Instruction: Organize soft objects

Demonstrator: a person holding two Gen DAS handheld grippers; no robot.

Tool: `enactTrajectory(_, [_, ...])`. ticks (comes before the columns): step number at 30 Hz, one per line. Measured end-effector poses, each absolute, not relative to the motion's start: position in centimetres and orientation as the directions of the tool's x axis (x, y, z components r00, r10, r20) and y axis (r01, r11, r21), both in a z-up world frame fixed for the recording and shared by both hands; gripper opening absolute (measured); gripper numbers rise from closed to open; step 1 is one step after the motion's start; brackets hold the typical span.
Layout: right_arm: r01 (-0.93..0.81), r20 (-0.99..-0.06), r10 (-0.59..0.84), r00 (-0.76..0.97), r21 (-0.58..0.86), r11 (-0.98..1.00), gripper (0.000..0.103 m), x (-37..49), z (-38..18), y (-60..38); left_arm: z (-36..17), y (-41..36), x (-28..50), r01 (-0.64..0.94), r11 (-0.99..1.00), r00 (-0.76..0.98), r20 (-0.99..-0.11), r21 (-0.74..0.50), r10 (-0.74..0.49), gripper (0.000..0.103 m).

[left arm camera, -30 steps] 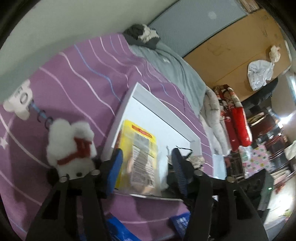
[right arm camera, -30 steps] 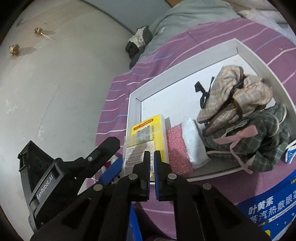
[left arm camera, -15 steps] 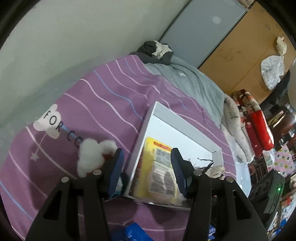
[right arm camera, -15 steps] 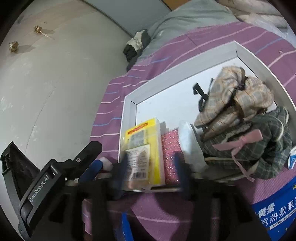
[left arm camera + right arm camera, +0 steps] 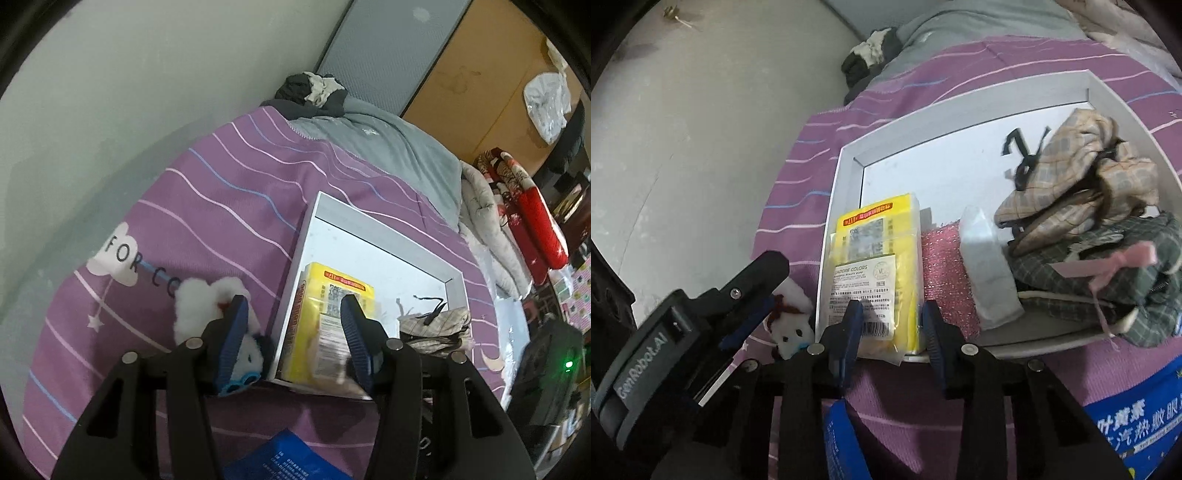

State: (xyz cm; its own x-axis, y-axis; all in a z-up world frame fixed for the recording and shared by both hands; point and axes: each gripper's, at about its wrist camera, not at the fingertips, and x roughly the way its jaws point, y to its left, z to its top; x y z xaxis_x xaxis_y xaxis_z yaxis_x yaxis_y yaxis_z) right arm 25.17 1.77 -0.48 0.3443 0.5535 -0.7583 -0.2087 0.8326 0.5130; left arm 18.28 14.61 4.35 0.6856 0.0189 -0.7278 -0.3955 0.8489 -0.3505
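Right wrist view: right gripper closing, pads not yet pressing, around the near end of the yellow packet labelled "COLORS", in the tray's near-left corner. "GenRobot.AI" reads on the left gripper: half open, empty, white plush just beside its left finger, outside the tray's left edge.
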Motion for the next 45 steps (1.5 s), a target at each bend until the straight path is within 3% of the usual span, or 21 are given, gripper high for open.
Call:
enactTrajectory(4, [-0.200,-0.760,0.485,0.433,0.444,0.874,0.059,24.3,1.3,0.7,5.0,14.3,17.8,-0.392,0.855,0.697,-0.716,-0.339,0.035,0.054])
enactTrajectory(12, [-0.228,-0.711,0.395,0.582,0.324,0.918,0.070,22.2,4.4,-0.9,6.4,13.2,16.6,-0.373,0.872,0.726,-0.685,-0.316,0.063,0.054])
enactTrajectory(18, [-0.250,-0.661,0.259,0.705,0.111,0.962,0.072,19.8,5.6,-0.3,6.8,12.6,16.3,-0.357,0.877,0.725,-0.687,-0.321,0.043,0.054])
enactTrajectory(21, [-0.303,-0.607,0.284,0.742,0.074,0.950,0.072,18.4,6.0,-0.7,7.1,12.2,16.0,-0.350,0.879,0.727,-0.686,-0.322,0.038,0.054])
enactTrajectory(25, [-0.435,-0.601,0.414,0.683,0.120,0.892,0.083,17.0,5.9,-1.9,7.8,10.9,15.4,-0.333,0.899,0.731,-0.680,-0.283,0.056,0.054])
enactTrajectory(35, [-0.343,-0.584,0.450,0.676,0.292,0.893,0.083,16.8,7.3,-6.7,8.3,8.4,14.9,-0.240,0.937,0.701,-0.713,-0.254,-0.014,0.054])
enactTrajectory(45, [-0.262,-0.636,0.396,0.662,0.299,0.918,0.083,17.6,6.6,-9.4,7.8,6.9,15.1,-0.223,0.953,0.679,-0.734,-0.205,0.001,0.054])
